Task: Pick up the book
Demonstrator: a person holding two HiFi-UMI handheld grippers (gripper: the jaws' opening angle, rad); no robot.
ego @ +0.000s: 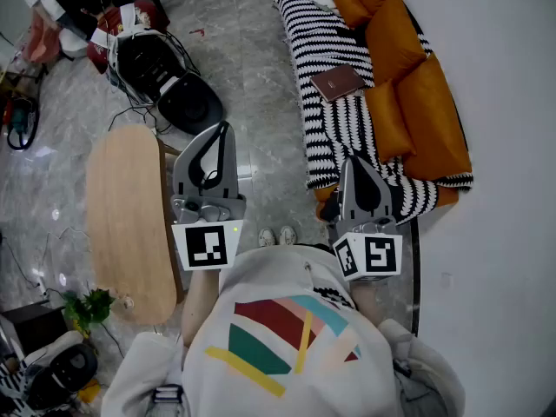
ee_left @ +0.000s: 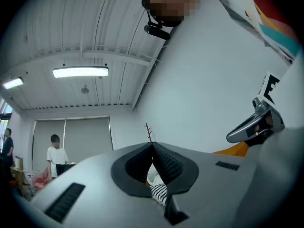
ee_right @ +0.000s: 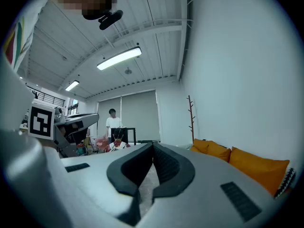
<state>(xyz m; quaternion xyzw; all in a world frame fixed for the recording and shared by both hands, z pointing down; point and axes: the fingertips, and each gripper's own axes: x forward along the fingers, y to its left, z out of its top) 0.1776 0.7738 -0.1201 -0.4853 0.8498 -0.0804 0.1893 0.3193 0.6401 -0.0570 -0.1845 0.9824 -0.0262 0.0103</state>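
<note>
One brown book [ego: 338, 82] lies flat on the striped blanket [ego: 326, 137] of the sofa [ego: 417, 120], at one o'clock in the head view — neither gripper view shows it. The left gripper [ego: 227, 129] and the right gripper [ego: 354, 159] both have their jaws clenched on nothing. Only the left gripper view shows two people [ee_left: 56, 151] standing at eight o'clock; the right gripper view shows one person [ee_right: 113, 122].

An oval wooden table [ego: 129, 220] stands well apart from a striped sofa [ego: 334, 137] — orange cushions [ego: 430, 120] along its back.
</note>
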